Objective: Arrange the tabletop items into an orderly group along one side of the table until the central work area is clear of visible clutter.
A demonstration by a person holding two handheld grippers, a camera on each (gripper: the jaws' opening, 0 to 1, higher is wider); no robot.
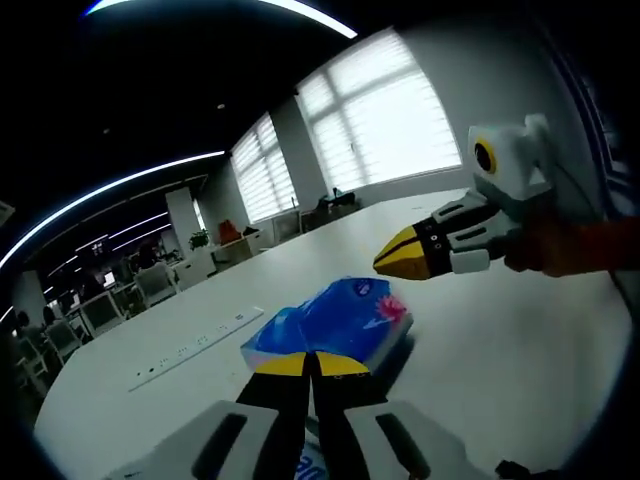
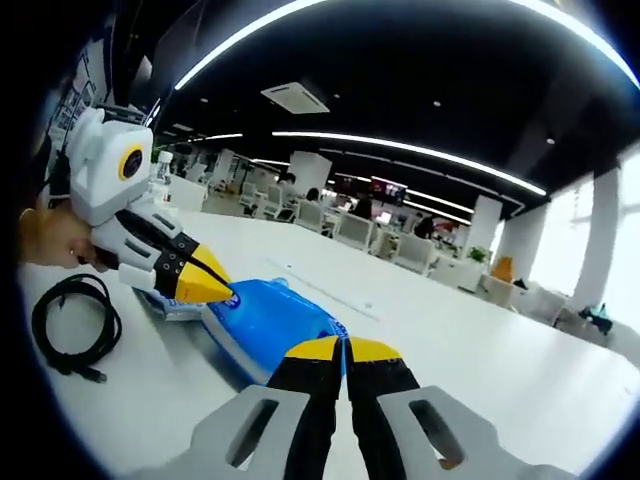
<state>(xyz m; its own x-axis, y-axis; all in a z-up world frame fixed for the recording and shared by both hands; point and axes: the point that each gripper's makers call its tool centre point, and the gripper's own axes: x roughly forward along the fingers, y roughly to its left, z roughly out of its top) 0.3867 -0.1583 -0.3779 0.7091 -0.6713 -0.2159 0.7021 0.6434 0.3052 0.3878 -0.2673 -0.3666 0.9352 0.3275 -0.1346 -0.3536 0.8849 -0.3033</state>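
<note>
Step in hand: approach to the blue tissue pack (image 1: 330,322) on the bench (image 1: 500,340). Left gripper (image 1: 312,362) and right gripper (image 2: 345,348) jaws are closed, empty. Next move: open jaws, grasp pack.

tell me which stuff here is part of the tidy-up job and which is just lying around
Part of the job:
- blue plastic tissue pack on the white table
- coiled black cable
- left gripper, jaws together
- right gripper, jaws together

Just lying about:
- white power strip set in the tabletop
- office chairs and desks behind
</note>
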